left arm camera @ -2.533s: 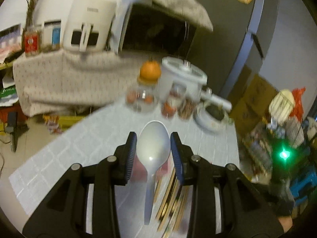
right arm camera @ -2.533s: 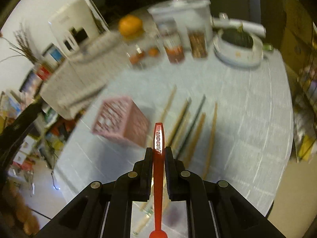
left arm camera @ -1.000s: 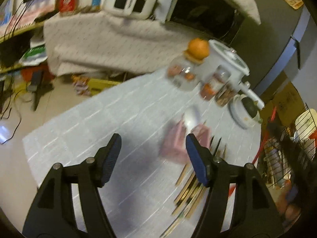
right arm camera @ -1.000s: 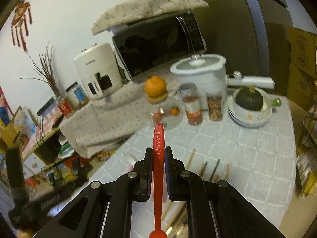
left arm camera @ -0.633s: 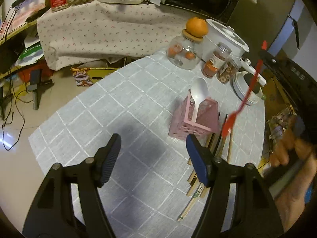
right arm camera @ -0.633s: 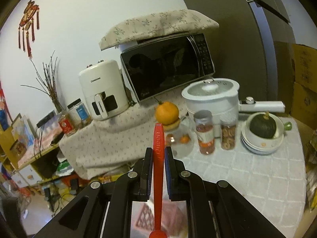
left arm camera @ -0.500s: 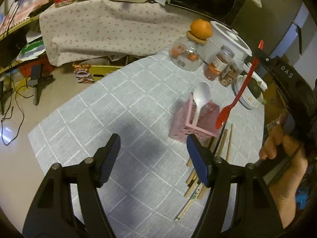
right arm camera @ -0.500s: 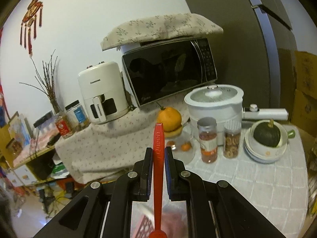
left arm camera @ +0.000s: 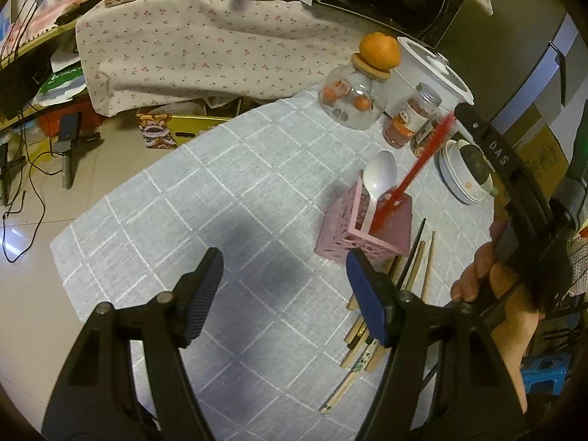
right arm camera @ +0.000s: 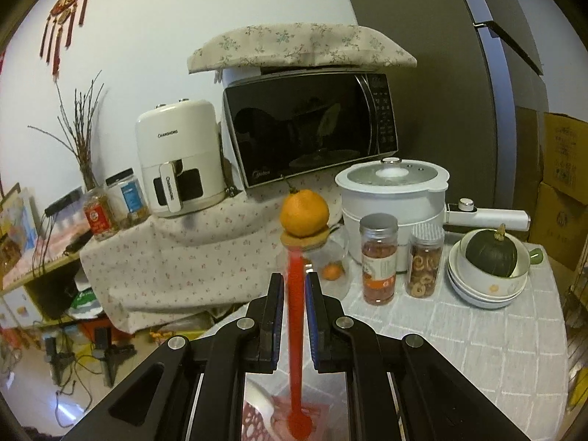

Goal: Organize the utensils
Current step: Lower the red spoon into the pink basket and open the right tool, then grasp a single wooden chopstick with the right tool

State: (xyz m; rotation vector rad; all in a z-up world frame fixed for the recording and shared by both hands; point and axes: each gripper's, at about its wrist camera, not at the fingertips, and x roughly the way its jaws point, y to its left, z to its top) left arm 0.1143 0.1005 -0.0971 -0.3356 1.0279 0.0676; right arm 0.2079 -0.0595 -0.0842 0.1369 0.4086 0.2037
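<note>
A pink lattice holder (left arm camera: pixel 362 222) stands on the grey checked tablecloth (left arm camera: pixel 220 198), with a white plastic spoon (left arm camera: pixel 380 176) upright in it. My left gripper (left arm camera: pixel 284 283) is open and empty, in front of the holder. My right gripper (right arm camera: pixel 294 286) has its jaws slightly apart around a red spoon (right arm camera: pixel 296 330), which looks blurred; its bowl hangs over the holder (right arm camera: pixel 257 420). In the left wrist view the red spoon (left arm camera: pixel 415 169) slants down into the holder. Several chopsticks (left arm camera: pixel 411 275) lie on the cloth beside the holder.
A glass jar with an orange on its lid (left arm camera: pixel 352 92), two spice jars (left arm camera: pixel 411 121), a white electric pot (right arm camera: pixel 393 198) and stacked bowls with a green squash (right arm camera: pixel 490 268) stand at the table's far end. A microwave (right arm camera: pixel 308 125) and air fryer (right arm camera: pixel 180 158) stand behind.
The right gripper has lowered the red spoon into the pink holder and its jaws have loosened around the handle. The left gripper has stayed open and still.
</note>
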